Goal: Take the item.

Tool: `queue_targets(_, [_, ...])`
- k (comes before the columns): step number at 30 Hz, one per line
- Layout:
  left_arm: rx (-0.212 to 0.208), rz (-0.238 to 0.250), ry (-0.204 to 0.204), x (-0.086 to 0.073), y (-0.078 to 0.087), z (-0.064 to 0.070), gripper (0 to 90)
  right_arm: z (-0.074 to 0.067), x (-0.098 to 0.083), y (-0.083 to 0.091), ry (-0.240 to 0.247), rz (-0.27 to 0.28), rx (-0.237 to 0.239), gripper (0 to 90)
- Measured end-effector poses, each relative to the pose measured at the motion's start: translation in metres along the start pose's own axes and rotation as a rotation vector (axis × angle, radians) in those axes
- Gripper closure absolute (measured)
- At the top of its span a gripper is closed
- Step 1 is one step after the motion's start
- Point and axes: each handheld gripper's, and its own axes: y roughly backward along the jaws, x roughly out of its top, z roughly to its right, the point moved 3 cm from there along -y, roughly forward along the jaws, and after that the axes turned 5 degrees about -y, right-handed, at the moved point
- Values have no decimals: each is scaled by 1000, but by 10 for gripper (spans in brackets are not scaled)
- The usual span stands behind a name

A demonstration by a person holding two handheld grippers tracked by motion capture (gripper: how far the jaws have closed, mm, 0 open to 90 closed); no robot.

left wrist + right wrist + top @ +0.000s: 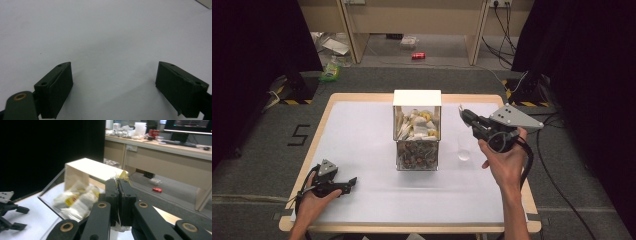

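A clear box [417, 131] with a white top stands mid-table; white and yellow sachets [418, 125] fill its upper part and darker ones lie below. My right gripper [461, 114] is raised just right of the box, above a clear cup [464, 149]. In the right gripper view its jaws [119, 185] are shut on a thin white sachet with a yellow tag [123, 174], and the box [82, 173] lies just beyond. My left gripper [352, 182] rests on the white table near the front left. Its jaws [113, 75] stand wide open with nothing between them.
The white table top [362, 130] has a wooden rim. Behind it, on the grey floor, lie a red can [418, 55] and a green bottle [331, 70] near a wooden desk. Black curtains hang on both sides.
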Motion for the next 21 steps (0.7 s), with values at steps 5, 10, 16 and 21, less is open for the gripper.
queue_targets(5, [0, 0, 0, 0, 0, 0, 134, 13, -13, 5, -23, -5, -28, 878])
queue_targets(10, [0, 0, 0, 0, 0, 0, 134, 22, -22, 6, -33, -15, -46, 878])
queue_targets(16, [-1, 1, 0, 0, 0, 0, 134, 26, -27, 3, -25, -17, -63, 877])
queue_targets(21, [-1, 1, 1, 0, 0, 0, 134, 31, -32, -2, -29, -25, -70, 877])
